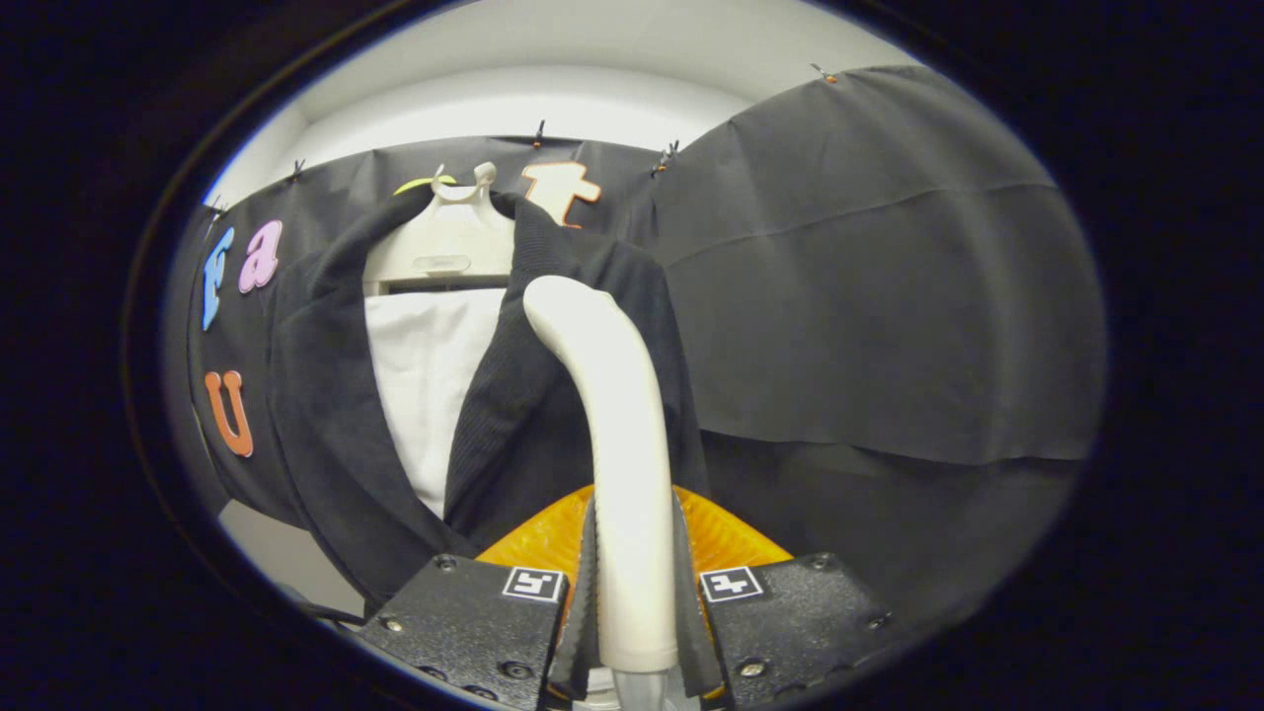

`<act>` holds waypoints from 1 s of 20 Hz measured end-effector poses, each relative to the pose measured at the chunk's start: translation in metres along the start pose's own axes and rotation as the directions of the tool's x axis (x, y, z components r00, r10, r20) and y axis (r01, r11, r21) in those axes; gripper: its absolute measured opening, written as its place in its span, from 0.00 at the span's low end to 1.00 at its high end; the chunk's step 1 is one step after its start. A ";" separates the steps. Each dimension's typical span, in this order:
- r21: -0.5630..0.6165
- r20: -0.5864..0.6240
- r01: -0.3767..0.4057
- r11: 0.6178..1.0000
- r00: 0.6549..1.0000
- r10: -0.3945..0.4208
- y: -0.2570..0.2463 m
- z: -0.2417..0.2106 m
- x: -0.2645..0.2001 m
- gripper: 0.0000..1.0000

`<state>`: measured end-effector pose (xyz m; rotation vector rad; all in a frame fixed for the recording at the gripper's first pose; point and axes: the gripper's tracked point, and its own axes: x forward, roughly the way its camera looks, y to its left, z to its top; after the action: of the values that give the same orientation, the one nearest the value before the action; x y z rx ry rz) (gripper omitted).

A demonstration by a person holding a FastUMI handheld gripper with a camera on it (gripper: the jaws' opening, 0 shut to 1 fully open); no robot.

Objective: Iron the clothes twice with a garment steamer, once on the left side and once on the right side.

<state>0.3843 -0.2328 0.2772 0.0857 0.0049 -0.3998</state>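
Gripper view: gripper (pixel 632 602) pinches the steamer (pixel 617 434) by its white handle, both finger pads pressed against it from either side; grip looks centred and firm. The handle rises between the fingers and curves forward at its top, with the steamer's orange part flaring out just above the fingers. Steamer head appears to sit at, or very near, the upper part of the garment's right-hand front panel; contact itself is hidden behind the handle, cannot tell. Garment: dark jacket (pixel 326 395) hanging open on a pale hanger (pixel 444 247), white shirt (pixel 430 385) between its two front panels, all against the booth wall. Judgement: a pass on the right-hand panel is starting from the top. To do it well: keep the head flat to the cloth, draw straight down the panel at even pace, avoid twisting the handle in the pads, stay clear of the hanger, then treat the other panel likewise.
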 end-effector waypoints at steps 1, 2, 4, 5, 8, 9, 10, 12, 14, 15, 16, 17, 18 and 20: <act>-0.007 -0.006 0.002 1.000 1.000 -0.002 -0.001 -0.002 0.002 0.37; -0.014 -0.012 0.005 1.000 1.000 -0.005 -0.001 -0.003 0.002 0.37; -0.041 -0.012 0.011 0.999 1.000 -0.011 -0.001 -0.010 0.005 0.37; -0.051 -0.017 0.010 0.999 1.000 -0.010 0.000 -0.014 0.005 0.37; -0.061 -0.044 0.005 0.998 0.999 -0.007 0.000 -0.040 -0.006 0.37; -0.061 -0.056 0.004 0.998 0.998 -0.007 0.000 -0.047 -0.007 0.37; -0.062 -0.065 0.004 0.998 0.998 -0.008 0.000 -0.052 -0.008 0.37; -0.066 -0.084 0.004 0.998 0.996 -0.010 0.000 -0.062 -0.008 0.37; -0.072 -0.100 0.004 0.997 0.995 -0.011 0.001 -0.071 -0.009 0.37; -0.077 -0.110 0.003 0.997 0.994 -0.012 0.002 -0.077 -0.009 0.37; -0.082 -0.120 0.003 0.997 0.993 -0.013 0.002 -0.083 -0.010 0.37; -0.084 -0.128 0.002 0.996 0.992 -0.013 0.003 -0.088 -0.011 0.37; -0.088 -0.137 0.001 0.996 0.991 -0.013 0.005 -0.094 -0.013 0.37; -0.096 -0.153 -0.001 0.995 0.988 -0.013 0.006 -0.104 -0.016 0.37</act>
<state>0.3733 -0.2125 0.1742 0.0218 0.1760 -0.3977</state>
